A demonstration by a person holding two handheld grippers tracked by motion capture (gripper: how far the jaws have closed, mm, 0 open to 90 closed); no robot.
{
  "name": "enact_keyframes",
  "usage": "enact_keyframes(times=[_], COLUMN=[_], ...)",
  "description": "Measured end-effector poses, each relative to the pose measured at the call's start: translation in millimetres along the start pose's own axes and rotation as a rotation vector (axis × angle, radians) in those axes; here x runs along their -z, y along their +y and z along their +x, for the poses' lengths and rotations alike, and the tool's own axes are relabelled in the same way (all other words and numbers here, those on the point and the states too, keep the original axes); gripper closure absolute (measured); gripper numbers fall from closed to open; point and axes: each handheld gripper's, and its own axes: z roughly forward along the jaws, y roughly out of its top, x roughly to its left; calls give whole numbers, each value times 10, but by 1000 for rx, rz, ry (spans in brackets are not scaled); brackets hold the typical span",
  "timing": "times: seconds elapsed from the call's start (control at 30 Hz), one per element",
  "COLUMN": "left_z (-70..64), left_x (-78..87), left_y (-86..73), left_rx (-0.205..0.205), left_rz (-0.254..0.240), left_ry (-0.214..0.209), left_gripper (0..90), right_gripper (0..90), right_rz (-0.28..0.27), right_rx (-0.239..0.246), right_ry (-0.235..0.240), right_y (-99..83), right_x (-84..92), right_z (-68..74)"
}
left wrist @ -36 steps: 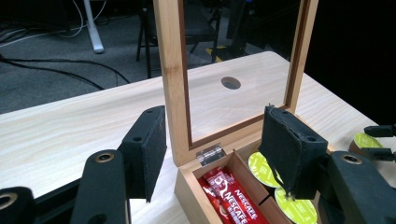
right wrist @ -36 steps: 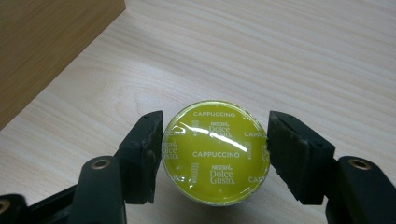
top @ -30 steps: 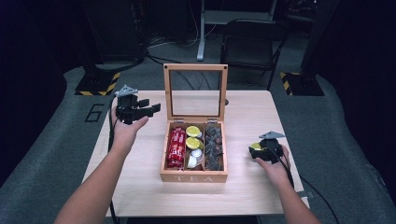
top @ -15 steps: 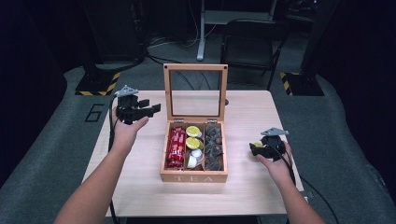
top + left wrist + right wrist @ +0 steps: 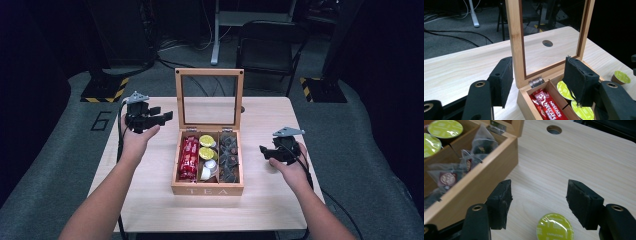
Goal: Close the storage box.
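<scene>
A wooden tea box (image 5: 207, 190) stands mid-table with its glass lid (image 5: 209, 97) upright. It holds red sachets (image 5: 189, 157), green capsules (image 5: 206, 141) and tea bags (image 5: 229, 155). My left gripper (image 5: 161, 116) hovers left of the lid, open and empty; in the left gripper view its jaws (image 5: 539, 82) face the lid frame (image 5: 515, 37). My right gripper (image 5: 265, 151) is right of the box, above the table. Its jaws (image 5: 539, 205) have just been closing but stand open. A green capsule (image 5: 554, 227) lies on the table under them, untouched.
A round cable hole (image 5: 242, 109) sits in the table behind the box. The loose green capsule (image 5: 621, 77) rests between the box and the right edge. A black chair (image 5: 265, 45) and striped stand bases (image 5: 107, 90) are on the floor beyond.
My right gripper has risen off the table and drifted slightly right, away from the green capsule. The left gripper and the box have stayed put.
</scene>
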Motion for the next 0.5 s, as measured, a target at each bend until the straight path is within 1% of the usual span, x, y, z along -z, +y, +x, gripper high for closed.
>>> enact_keyframes(times=[0.07,0.1,0.13,0.17,0.2,0.3,0.33,0.4,0.43,0.5], left_z=[4,4,6,8,8,14,15,18,18,16], left_x=[8,10,12,13,13,17,16,14,13,12], left_y=[1,0,0,0,-1,-6,-7,-11,-12,-11], left_rx=[1,3,3,5,9,9,9,12,11,9], left_rz=[1,-1,-2,-3,-4,-1,-3,-2,-3,2], left_ry=[-2,1,1,0,2,1,1,2,1,0], left_gripper=[407,406,406,406,406,406,406,407,406,406], right_gripper=[363,362,363,363,362,361,361,361,361,361], right_rz=[-3,-1,-4,-4,-6,-8,-12,-5,-5,-3], right_rx=[-5,11,3,3,5,12,21,20,31,26], right_ry=[7,15,20,20,26,34,30,32,33,31], right_y=[25,50,97,97,141,179,211,227,242,272], right_x=[-5,-5,-6,-6,-6,-8,-10,-10,-14,-9], right_z=[14,13,40,40,56,70,80,84,83,93])
